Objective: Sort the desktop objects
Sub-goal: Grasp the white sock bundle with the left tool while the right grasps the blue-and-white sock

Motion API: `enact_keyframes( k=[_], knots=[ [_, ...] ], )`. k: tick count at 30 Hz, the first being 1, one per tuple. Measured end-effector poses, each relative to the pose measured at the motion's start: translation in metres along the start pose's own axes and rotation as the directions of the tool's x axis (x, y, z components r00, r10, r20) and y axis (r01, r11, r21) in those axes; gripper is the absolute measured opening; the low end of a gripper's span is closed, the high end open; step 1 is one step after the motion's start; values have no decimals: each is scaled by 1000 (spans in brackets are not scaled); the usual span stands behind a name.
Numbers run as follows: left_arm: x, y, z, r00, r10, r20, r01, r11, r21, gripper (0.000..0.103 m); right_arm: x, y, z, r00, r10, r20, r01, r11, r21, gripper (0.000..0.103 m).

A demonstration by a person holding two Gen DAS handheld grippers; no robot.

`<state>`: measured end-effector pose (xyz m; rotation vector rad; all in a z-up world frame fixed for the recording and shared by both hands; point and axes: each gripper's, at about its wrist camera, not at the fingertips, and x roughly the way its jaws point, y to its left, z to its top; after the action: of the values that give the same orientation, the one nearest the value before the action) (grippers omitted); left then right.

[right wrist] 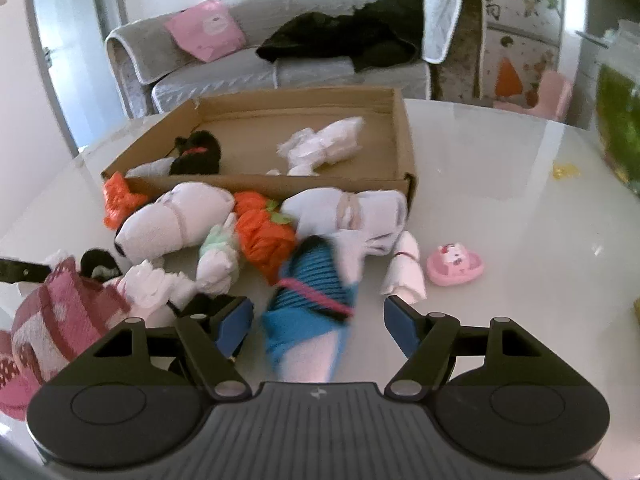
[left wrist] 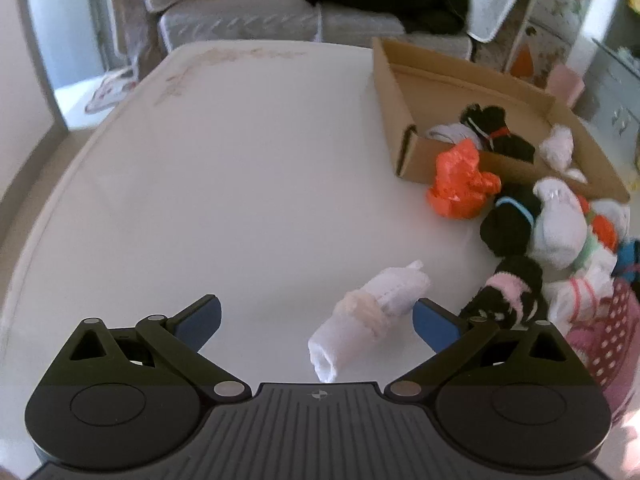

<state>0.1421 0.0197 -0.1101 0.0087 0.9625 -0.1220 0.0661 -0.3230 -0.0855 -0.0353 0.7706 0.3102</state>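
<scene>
My left gripper [left wrist: 316, 320] stands open over a white sock roll [left wrist: 368, 316] lying alone on the table [left wrist: 240, 180]. The right pad [left wrist: 434, 326] is just beside the roll and the left pad is well apart. Risk: closing from here pushes the roll sideways rather than pinching it. The black-and-pink roll [left wrist: 512, 292] sits near right and could snag.

My right gripper [right wrist: 318, 322] is open too, with the blue striped roll [right wrist: 308, 300] between its jaws; the roll is blurred and I can't tell whether a pad touches it. The pile behind is crowded: orange roll [right wrist: 264, 236] and white bundle [right wrist: 360, 212] touch or nearly touch it, so a lift may drag neighbours.

The box [right wrist: 406, 152] sits at the far side, already holding a few rolls. Its near wall is low, and a carried roll could clip it.
</scene>
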Motion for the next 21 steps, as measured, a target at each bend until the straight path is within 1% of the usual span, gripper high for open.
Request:
enact_keyframes(
  k=[4,7,12,13,15,18,19,20,21],
  knots=[
    [3,-3,-6,1000,-30,-3,30,999,25,103,2,0,-3,1000,0,0,0,1000,-3,67],
    [3,-4,-7,999,-35,11,34,999,33,102,4,-2,-3,1000,7,-10,-7,1000,2,61],
    [5,-11,-5,999,-45,24,43,996,84,95,8,-4,-6,1000,12,-18,-12,1000,12,51],
    [5,-13,-6,999,-40,29,37,994,103,91,9,-4,-7,1000,14,-22,-14,1000,13,50],
    [5,-18,-8,999,-27,37,22,990,142,88,10,-3,-8,1000,12,-27,-11,1000,8,48],
    [2,-20,-9,997,-48,52,39,986,159,75,9,-3,-10,1000,7,-17,-7,1000,8,47],
    [1,-21,-9,997,-54,56,45,985,165,66,8,-3,-10,1000,7,-15,-7,1000,12,47],
    [0,-22,-9,996,-61,58,51,984,170,55,8,-3,-11,1000,6,-13,-6,1000,13,46],
    [-1,-23,-9,996,-66,57,56,983,172,50,7,-3,-11,1000,4,-11,-4,1000,8,46]
  ],
)
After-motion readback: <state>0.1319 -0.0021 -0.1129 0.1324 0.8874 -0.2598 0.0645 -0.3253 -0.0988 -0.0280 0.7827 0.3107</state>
